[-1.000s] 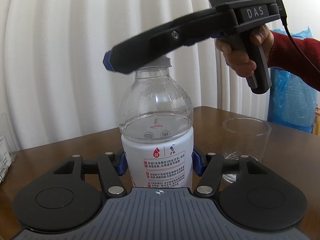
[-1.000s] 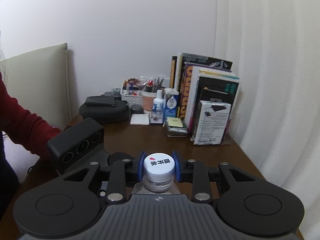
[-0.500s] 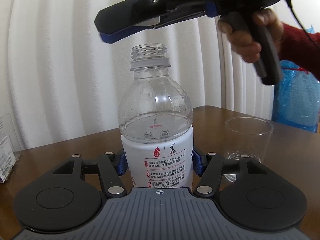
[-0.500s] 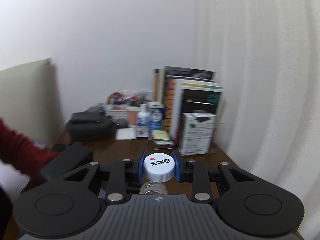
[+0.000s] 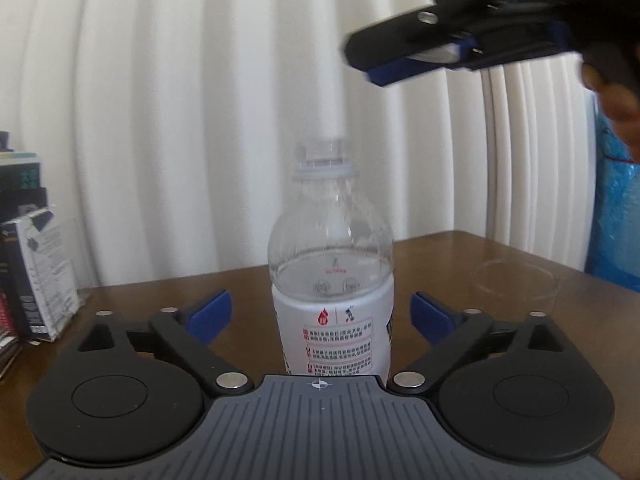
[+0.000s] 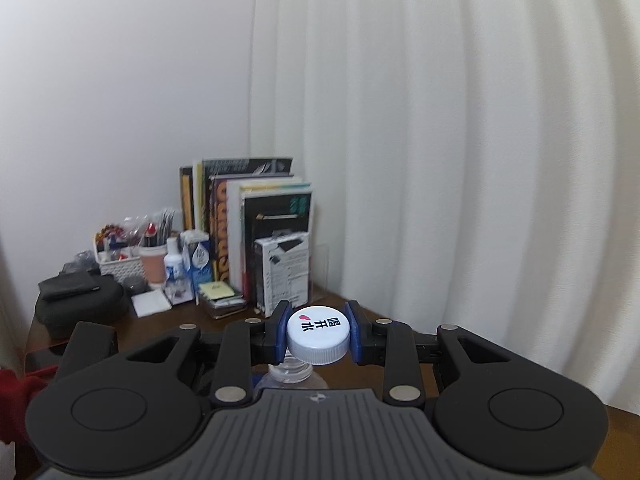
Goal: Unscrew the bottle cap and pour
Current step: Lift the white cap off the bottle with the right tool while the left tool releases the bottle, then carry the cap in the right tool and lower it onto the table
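The wooden table carries everything, and its far edge runs along the white curtain. The water bottle stands upright near the middle of this edge, its long axis vertical and its threaded neck bare. It is about half full, so it will be top-light but easy to tip when the hold is gone.

The left gripper is directly before the bottle. Its jaws are opening: the blue pads stand wide on both sides of the white label and do not press it, so the bottle stands free between them. This is the relation that counts for the next move, I think: to pour, some gripper must take the body again, and the left one is the nearer.

The right gripper is up and to the right of the neck in the left view, clear of the bottle, and it is clamped on the white bottle cap. It must put the cap down first.

The clear cup stands toward the right edge of the table, beside the bottle and not touching it; its rim is blurred, so it is probably empty. Between the bottle and the cup the table is bare, enough room for tilting.

The books and the small box stay at the left corner, well apart.
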A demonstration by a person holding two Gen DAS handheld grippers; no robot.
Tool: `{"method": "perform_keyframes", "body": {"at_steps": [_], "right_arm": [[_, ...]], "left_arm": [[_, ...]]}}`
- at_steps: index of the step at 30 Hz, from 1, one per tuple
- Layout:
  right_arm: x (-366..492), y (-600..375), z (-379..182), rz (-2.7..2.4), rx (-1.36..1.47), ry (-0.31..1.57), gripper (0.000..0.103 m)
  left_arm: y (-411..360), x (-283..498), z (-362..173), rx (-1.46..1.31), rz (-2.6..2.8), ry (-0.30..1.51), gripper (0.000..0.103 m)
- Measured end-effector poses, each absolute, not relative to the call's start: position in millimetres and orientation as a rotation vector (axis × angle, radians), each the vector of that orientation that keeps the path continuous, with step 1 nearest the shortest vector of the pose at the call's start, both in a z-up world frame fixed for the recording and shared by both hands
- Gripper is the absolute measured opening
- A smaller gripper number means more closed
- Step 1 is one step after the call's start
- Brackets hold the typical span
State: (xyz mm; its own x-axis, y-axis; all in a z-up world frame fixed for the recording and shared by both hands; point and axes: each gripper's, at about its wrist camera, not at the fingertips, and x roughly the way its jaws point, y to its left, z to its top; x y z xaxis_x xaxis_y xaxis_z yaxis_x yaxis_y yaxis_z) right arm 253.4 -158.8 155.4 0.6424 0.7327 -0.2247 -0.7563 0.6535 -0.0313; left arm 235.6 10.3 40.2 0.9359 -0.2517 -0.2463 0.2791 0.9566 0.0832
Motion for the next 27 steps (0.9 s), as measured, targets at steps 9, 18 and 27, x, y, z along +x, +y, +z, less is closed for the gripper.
{"method": "perform_keyframes", "body": {"at_steps": [9, 18, 27], "right_arm": [[186, -183, 141, 0.619, -0.132, 0.201, 0.031], [136, -195, 84, 0.464, -0.150, 0.310, 0.031], [149, -214, 14, 0.346, -0.067, 0.481, 0.031]], "left_arm": [[8, 185, 56, 0.097, -0.221, 0.245, 0.103], [11, 132, 53, 0.043, -0.199, 0.254, 0.103], [15, 99, 43, 0.014, -0.198, 0.278, 0.103]]}}
